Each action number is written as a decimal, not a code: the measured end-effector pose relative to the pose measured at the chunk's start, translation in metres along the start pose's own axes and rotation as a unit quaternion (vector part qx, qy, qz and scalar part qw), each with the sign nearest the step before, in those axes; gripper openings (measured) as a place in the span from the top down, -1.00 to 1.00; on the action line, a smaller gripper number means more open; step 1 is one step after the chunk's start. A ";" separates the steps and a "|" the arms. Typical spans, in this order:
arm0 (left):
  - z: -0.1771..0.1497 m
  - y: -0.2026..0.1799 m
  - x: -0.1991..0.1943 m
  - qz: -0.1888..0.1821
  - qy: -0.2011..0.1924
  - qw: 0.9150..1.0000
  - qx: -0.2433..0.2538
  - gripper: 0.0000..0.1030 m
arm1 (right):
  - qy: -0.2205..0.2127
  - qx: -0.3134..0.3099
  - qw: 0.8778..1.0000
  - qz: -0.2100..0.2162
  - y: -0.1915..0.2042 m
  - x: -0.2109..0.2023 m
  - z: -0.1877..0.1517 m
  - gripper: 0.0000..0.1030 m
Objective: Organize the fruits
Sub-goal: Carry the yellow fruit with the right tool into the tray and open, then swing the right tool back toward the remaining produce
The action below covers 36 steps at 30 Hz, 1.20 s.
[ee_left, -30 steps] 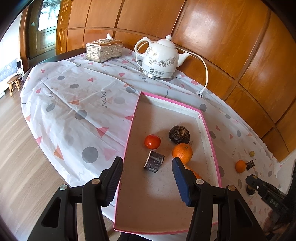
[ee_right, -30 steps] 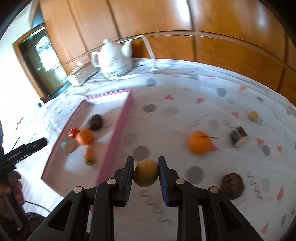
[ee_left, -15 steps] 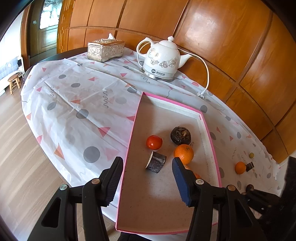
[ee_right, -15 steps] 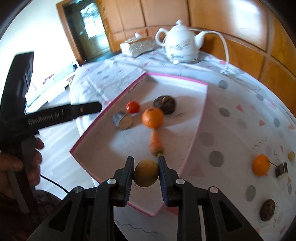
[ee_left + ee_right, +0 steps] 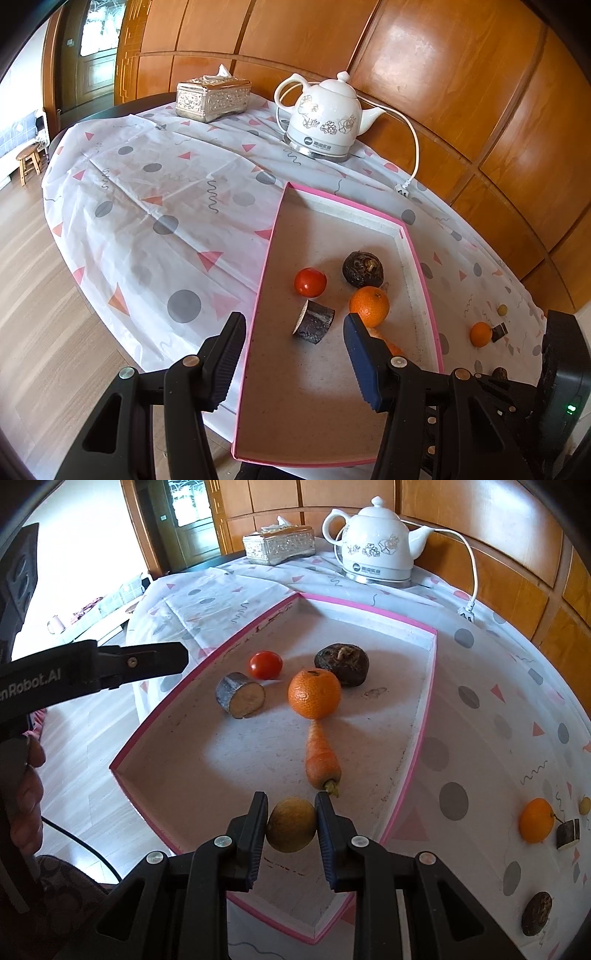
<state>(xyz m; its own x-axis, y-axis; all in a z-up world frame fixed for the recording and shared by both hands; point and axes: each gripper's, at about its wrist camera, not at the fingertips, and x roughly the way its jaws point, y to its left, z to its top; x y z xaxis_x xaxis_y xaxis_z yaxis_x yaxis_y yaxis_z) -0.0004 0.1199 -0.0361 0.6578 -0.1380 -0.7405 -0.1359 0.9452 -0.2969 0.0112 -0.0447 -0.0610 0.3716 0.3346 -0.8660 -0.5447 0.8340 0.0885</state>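
My right gripper point(image 5: 291, 814) is shut on a small yellow-brown round fruit point(image 5: 291, 830), held above the near end of the pink-rimmed tray point(image 5: 424, 716). In the tray lie a tomato point(image 5: 265, 664), an orange point(image 5: 314, 693), a dark brown round fruit point(image 5: 341, 664), a cut dark-skinned chunk point(image 5: 241, 700) and a carrot point(image 5: 321, 758). My left gripper point(image 5: 293, 349) hangs open over the tray's point(image 5: 264, 280) near left rim with nothing between its fingers. Its view shows the tomato point(image 5: 310, 282), orange point(image 5: 369, 306), dark fruit point(image 5: 362, 268) and chunk point(image 5: 314, 322).
On the cloth right of the tray lie another orange point(image 5: 536, 820), a cut chunk point(image 5: 568, 834), a small yellow fruit point(image 5: 584, 805) and a dark round fruit point(image 5: 536, 912). A white kettle point(image 5: 376, 542) with its cord and a tissue box point(image 5: 279, 544) stand at the back. A hand point(image 5: 26, 805) holds the left gripper.
My right gripper has carried the yellow-brown fruit from over the bare cloth leftward to above the tray's near end. The left gripper has stayed where it was, open.
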 end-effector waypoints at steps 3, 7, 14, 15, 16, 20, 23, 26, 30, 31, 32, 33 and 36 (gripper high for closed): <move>0.000 -0.001 0.000 0.000 0.000 1.000 0.001 -0.09 | 0.000 0.001 1.000 -0.006 0.000 0.002 0.001 0.49; -0.001 -0.002 0.000 0.000 0.000 1.000 0.004 -0.09 | -0.004 0.009 1.000 -0.009 -0.001 0.002 0.000 0.46; -0.001 -0.005 -0.001 0.000 0.000 1.000 0.011 -0.08 | -0.034 0.034 0.999 -0.005 -0.007 -0.017 -0.001 0.42; -0.001 -0.006 -0.001 -0.001 0.000 1.000 0.012 -0.09 | -0.040 0.041 0.998 -0.004 -0.009 -0.022 -0.002 0.40; -0.001 -0.006 -0.001 -0.001 0.000 1.000 0.013 -0.09 | -0.044 0.046 0.998 -0.004 -0.011 -0.024 -0.002 0.40; -0.001 -0.008 -0.002 -0.003 0.000 1.000 0.017 -0.09 | -0.059 0.069 0.996 -0.011 -0.021 -0.037 -0.008 0.40; -0.002 -0.010 -0.003 -0.004 0.000 1.000 0.020 -0.09 | -0.069 0.091 0.993 -0.020 -0.032 -0.047 -0.014 0.40; -0.002 -0.012 -0.003 -0.004 0.002 1.000 0.024 -0.09 | -0.078 0.116 0.990 -0.029 -0.046 -0.057 -0.023 0.40; -0.003 -0.017 -0.003 -0.005 0.002 0.999 0.032 -0.09 | -0.088 0.156 0.983 -0.050 -0.072 -0.072 -0.039 0.40; -0.002 -0.018 -0.003 -0.006 0.002 0.999 0.034 -0.09 | -0.090 0.166 0.981 -0.054 -0.078 -0.075 -0.043 0.40; -0.002 -0.019 -0.003 -0.006 0.002 0.999 0.036 -0.09 | -0.091 0.175 0.979 -0.059 -0.083 -0.078 -0.047 0.40; -0.002 -0.021 -0.003 -0.006 0.002 0.999 0.038 -0.09 | -0.094 0.185 0.976 -0.067 -0.090 -0.082 -0.052 0.39; -0.003 -0.025 -0.002 -0.007 0.004 0.999 0.045 -0.09 | -0.097 0.223 0.966 -0.091 -0.113 -0.092 -0.070 0.38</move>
<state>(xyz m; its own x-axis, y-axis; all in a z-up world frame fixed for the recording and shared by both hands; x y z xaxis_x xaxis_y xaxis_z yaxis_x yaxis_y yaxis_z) -0.0001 0.0962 -0.0291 0.6528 -0.1536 -0.7418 -0.0598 0.9657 -0.2526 -0.0140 -0.2004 -0.0261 0.5872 0.2052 -0.7830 -0.0952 0.9781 0.1850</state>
